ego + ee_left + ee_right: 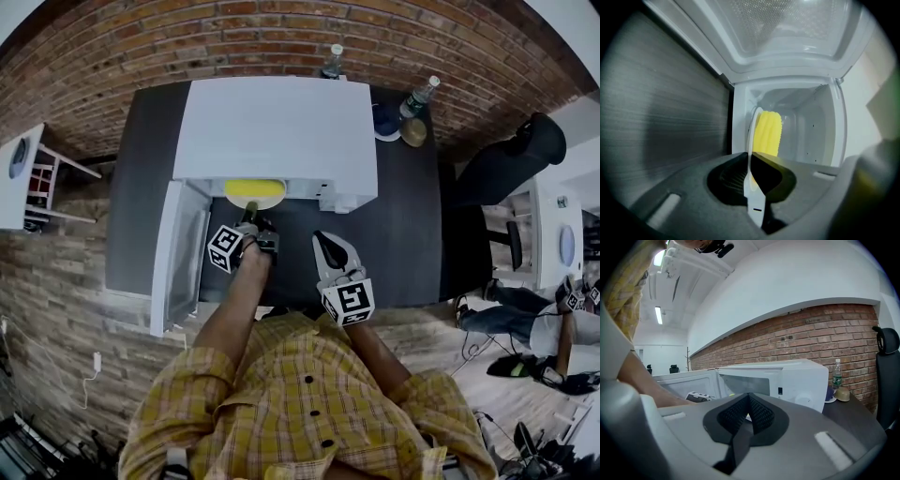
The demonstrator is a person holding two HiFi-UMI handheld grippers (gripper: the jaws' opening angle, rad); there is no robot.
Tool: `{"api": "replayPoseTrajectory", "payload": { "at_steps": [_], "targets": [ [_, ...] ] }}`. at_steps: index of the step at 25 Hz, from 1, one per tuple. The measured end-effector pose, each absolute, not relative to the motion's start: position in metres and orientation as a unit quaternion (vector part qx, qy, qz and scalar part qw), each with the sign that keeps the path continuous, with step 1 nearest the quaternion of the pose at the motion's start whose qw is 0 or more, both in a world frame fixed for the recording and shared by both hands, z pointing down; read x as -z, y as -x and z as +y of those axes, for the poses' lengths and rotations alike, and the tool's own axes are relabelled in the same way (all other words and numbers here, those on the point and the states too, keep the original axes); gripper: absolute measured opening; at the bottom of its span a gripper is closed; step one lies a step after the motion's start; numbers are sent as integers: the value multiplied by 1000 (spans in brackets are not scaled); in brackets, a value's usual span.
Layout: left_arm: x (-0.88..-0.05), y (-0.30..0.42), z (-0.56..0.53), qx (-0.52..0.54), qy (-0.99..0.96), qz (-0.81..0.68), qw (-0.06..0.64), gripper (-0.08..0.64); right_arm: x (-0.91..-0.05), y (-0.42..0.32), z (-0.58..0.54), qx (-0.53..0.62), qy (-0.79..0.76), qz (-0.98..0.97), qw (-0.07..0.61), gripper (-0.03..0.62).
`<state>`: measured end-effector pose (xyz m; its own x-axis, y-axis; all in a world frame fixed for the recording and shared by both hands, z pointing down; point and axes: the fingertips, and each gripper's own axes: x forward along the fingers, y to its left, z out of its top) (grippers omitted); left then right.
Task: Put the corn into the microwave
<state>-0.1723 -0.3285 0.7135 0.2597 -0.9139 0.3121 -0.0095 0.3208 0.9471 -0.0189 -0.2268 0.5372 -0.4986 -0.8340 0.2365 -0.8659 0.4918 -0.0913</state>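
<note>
A yellow corn cob [253,190] lies on a white plate at the mouth of the white microwave [277,131], whose door [178,253] hangs open to the left. My left gripper [253,220] is shut on the plate's near rim. In the left gripper view the rim [752,140] runs edge-on between the pads, with the corn [768,133] beyond it inside the white cavity [811,131]. My right gripper [328,251] hovers over the dark table [403,244] just right of the opening, shut and holding nothing. Seen from the right gripper [749,397], the microwave [797,378] stands ahead.
Two bottles [333,61] [419,96], a blue dish [384,122] and a brown bowl [412,131] stand at the table's back by the brick wall. A black chair [511,159] is at the right end. A seated person [544,319] is further right.
</note>
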Motion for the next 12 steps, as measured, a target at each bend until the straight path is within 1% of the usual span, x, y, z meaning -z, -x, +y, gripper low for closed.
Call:
{"api": "replayPoseTrajectory", "payload": {
  "at_steps": [12],
  "targets": [
    [-723,169,-335,325,-463,-504,653,25,-542,19,-234,-105,-491,-861,83,3]
  ]
}}
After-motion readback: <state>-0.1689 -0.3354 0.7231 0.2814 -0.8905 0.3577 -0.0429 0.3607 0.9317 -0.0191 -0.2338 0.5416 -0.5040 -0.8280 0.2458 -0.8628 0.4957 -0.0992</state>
